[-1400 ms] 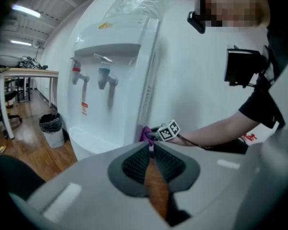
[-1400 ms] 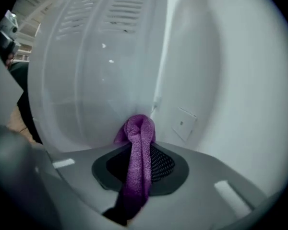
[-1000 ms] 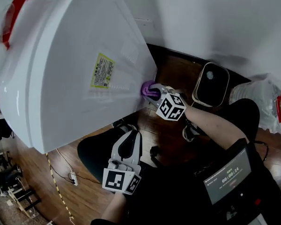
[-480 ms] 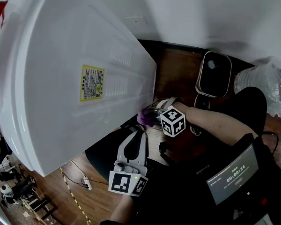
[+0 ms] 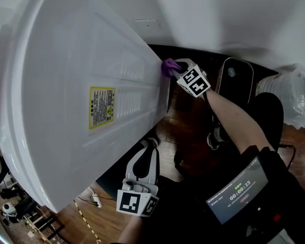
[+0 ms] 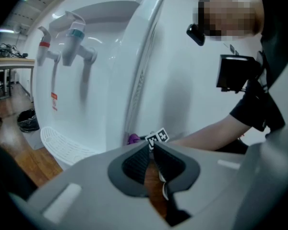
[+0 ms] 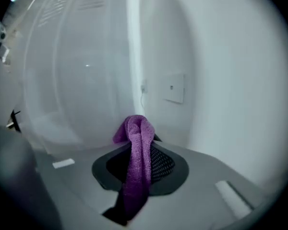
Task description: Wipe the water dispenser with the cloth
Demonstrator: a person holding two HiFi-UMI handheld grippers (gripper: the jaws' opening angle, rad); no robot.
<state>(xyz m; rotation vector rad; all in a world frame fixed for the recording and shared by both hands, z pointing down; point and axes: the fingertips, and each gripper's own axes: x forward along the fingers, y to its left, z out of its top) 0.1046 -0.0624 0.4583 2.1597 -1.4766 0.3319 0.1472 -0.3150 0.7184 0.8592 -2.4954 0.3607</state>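
Office-like room: water dispenser (image 5: 66, 85), wood floor (image 5: 189, 117), desk (image 6: 8, 64).

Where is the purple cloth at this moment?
Head view, upper centre: the purple cloth is clamped in the right tongs, at the far edge of the water dispenser.

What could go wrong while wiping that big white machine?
The cloth is pinched in the right gripper as a narrow fold; rubbing the water dispenser could tug it loose. The gripper works at the dispenser's back edge, close to the wall, so it might knock either.
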